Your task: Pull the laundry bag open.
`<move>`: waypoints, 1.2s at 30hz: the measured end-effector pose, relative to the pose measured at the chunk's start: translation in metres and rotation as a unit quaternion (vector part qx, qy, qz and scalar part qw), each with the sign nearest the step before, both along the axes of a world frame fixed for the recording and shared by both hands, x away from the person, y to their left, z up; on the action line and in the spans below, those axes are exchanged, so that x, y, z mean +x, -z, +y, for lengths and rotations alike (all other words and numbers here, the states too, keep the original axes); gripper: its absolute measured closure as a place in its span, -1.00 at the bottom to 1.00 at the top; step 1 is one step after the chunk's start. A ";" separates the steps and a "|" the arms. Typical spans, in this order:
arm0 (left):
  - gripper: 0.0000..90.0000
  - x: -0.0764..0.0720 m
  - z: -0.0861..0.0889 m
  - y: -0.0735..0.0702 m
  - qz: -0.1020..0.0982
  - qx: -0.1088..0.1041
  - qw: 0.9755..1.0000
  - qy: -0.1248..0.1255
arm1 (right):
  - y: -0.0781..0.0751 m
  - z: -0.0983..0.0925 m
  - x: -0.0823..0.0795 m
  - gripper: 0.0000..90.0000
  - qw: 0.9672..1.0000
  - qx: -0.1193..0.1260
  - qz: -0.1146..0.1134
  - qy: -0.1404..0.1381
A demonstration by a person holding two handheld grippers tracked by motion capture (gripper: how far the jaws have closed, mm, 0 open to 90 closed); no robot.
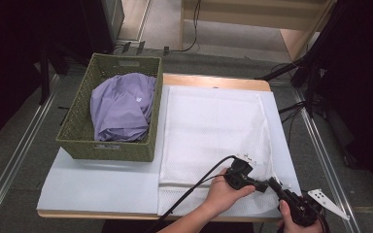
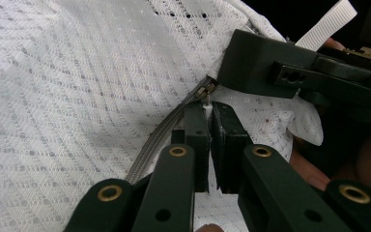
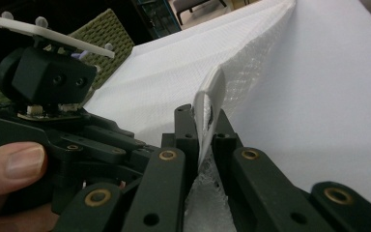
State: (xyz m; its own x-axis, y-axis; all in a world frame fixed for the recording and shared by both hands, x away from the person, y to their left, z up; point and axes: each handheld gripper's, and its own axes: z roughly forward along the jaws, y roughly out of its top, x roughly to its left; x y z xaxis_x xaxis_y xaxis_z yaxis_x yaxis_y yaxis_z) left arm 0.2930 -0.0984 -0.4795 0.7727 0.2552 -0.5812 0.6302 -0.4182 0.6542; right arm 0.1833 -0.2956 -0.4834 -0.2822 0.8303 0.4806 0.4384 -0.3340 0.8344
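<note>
Steady tension helps: left tool (image 2: 208,121) clamped on zipper pull (image 2: 206,99), right tool (image 3: 204,121) clamped on mesh bag (image 1: 213,121) corner, draw smoothly.

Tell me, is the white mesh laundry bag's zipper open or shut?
Shut: the zipper teeth look meshed up to the slider, whose pull the left hand-held gripper pinches.

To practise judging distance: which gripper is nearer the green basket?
Left. The left gripper grips the mesh bag closer to the green basket; the right gripper sits beyond it, at the bag's corner.
</note>
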 end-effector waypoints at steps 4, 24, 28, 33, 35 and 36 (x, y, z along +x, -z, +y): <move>0.95 0.000 0.001 -0.001 -0.004 0.005 1.000 -0.002 | -0.001 0.000 -0.002 0.95 1.000 -0.010 0.000 0.005; 0.95 -0.009 0.014 -0.002 -0.046 0.032 0.998 -0.015 | -0.005 0.007 -0.004 0.95 0.998 -0.063 -0.014 0.016; 0.95 -0.011 0.015 -0.002 -0.056 0.034 0.998 -0.019 | -0.005 0.009 -0.004 0.95 0.997 -0.075 -0.016 0.016; 0.95 -0.011 0.020 0.000 -0.064 0.049 0.996 -0.030 | -0.006 0.007 -0.005 0.95 0.997 -0.078 -0.017 0.025; 0.95 -0.012 0.022 0.002 -0.066 0.049 0.996 -0.032 | -0.005 0.005 -0.005 0.95 0.997 -0.075 -0.014 0.024; 0.95 -0.013 0.024 0.002 -0.071 0.052 0.996 -0.032 | -0.005 0.005 -0.004 0.95 0.997 -0.078 -0.014 0.025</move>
